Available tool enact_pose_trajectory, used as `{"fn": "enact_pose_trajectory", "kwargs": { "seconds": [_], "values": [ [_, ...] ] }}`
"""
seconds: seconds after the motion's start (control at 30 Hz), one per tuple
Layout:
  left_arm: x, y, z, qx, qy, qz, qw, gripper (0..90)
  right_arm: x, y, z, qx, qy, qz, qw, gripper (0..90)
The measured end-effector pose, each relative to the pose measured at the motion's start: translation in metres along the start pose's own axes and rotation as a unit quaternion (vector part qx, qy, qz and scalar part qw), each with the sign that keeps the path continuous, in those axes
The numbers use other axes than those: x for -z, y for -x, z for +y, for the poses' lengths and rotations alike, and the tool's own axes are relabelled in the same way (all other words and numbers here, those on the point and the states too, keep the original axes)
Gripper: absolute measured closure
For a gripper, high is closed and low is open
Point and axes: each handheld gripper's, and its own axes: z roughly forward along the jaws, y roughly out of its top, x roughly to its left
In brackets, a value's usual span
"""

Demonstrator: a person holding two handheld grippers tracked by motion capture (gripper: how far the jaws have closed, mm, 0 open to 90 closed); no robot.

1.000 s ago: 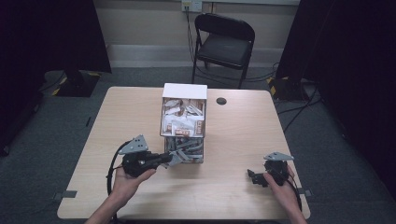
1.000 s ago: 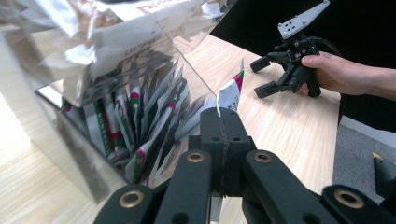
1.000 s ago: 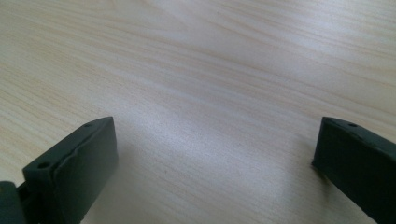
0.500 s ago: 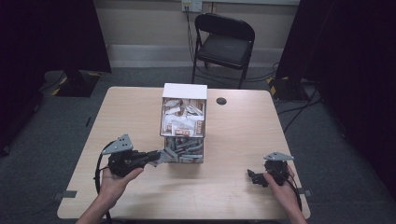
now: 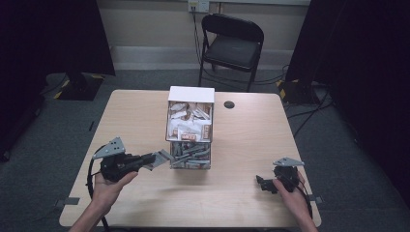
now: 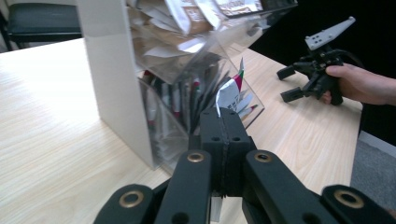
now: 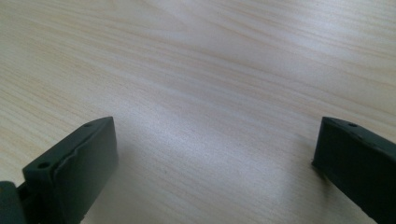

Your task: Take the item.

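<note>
Looks like the pulling-out step – the left gripper (image 5: 153,160) has its jaws pressed together on a sachet (image 6: 229,94), just outside the lower bin of the clear box (image 5: 190,126) in the middle of the table (image 5: 135,116). The sachet sticks up past the jaw tips, right beside the box's front wall and the other packets. I'd guess the next move is carrying it clear of the box and setting it down on bare wood, without snagging the neighbours. The right gripper (image 5: 262,183) rests near the table's front right corner, well apart from the box – jaws spread wide over bare tabletop, holding nothing
</note>
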Motion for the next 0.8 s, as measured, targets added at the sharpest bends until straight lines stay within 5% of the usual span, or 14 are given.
{"fn": "enact_pose_trajectory", "kwargs": {
  "seconds": [0.4,0.6,0.8],
  "values": [
    [0.008,-0.023,-0.012,0.007,-0.013,0.039,0.9991,90.0,0.000,0.000,0.000,0.000,0.000,0.000,1.0000,0.0],
    [0.011,-0.040,-0.023,0.036,-0.016,0.054,0.9978,90.0,0.000,0.000,0.000,0.000,0.000,0.000,1.0000,0.0],
    [0.007,-0.049,-0.028,0.033,-0.035,0.073,0.9962,90.0,0.000,0.000,0.000,0.000,0.000,0.000,1.0000,0.0]
  ]
}}
